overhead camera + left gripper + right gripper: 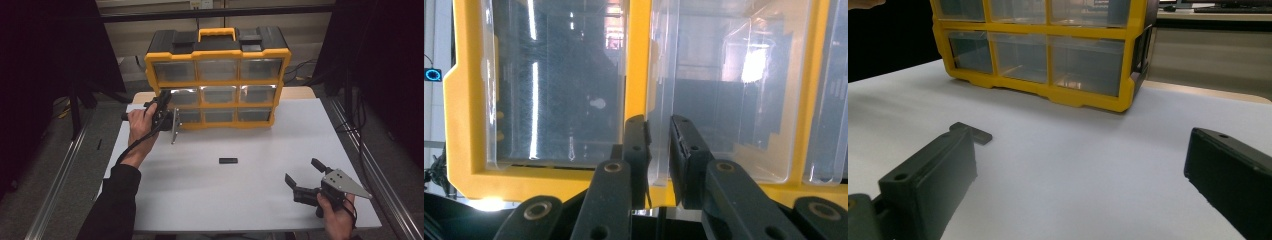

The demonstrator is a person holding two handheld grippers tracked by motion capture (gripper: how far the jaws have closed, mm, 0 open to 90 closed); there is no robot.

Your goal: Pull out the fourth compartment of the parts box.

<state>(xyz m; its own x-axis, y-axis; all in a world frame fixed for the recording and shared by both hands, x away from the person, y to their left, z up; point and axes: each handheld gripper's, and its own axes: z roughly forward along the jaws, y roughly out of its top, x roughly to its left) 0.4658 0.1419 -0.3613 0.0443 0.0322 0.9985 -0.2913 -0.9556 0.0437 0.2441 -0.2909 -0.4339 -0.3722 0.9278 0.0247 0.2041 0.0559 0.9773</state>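
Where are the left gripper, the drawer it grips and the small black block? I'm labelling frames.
left gripper (658,165): left gripper view, between its fingertips.
clear drawer (724,90): left gripper view, front face.
small black block (228,161): high view, top.

Small block (228,160) before drawer cabinet (218,50)

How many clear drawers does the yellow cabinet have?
9, in three rows of three on the cabinet front: top row, middle row, bottom row. The left gripper partly covers the left ones.

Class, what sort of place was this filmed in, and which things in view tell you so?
Probably a lab or workshop recording bay: a plain white table, dark curtains at both sides, and a yellow drawer organizer as the prop being handled.
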